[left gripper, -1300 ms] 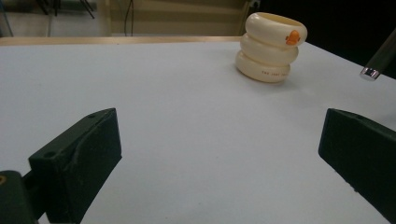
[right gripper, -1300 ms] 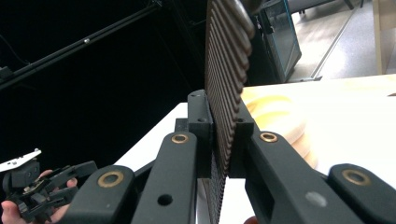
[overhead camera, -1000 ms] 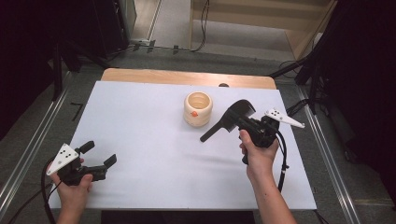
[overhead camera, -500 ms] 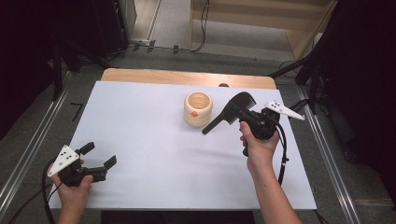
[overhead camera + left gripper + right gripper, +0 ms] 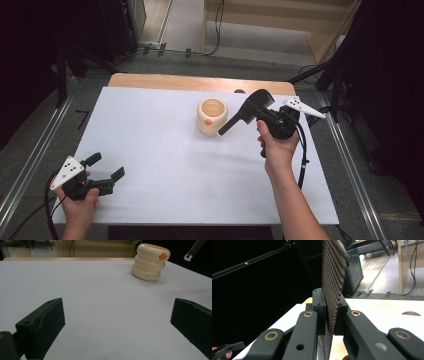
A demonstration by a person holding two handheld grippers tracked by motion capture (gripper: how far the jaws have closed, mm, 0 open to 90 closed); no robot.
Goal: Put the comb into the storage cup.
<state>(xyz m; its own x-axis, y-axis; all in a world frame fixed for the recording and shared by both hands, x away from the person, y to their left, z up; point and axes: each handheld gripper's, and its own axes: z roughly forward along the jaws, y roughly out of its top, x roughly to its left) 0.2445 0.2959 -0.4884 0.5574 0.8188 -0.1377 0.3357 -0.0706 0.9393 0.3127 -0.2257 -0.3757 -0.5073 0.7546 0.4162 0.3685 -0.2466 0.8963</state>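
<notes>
At about 8 o'clock on the white table (image 5: 165, 165), the left tool (image 5: 106, 167) rests low in the person's hand, jaws spread wide and gripping nothing; its own view shows bare table between them. Up toward 1 o'clock sits a cream ringed cup (image 5: 212, 116) with an orange spot on its side, upright, mouth open. Just beside it, at its 3 o'clock, the right tool (image 5: 262, 114) is closed on the ribbed head of a black comb (image 5: 246, 111), seen flat between the jaws in the right gripper view. The comb's long axis slants down-left, its handle tip nearly at the cup's right wall. My guess is the comb goes into the cup; the right hand is far nearer.
</notes>
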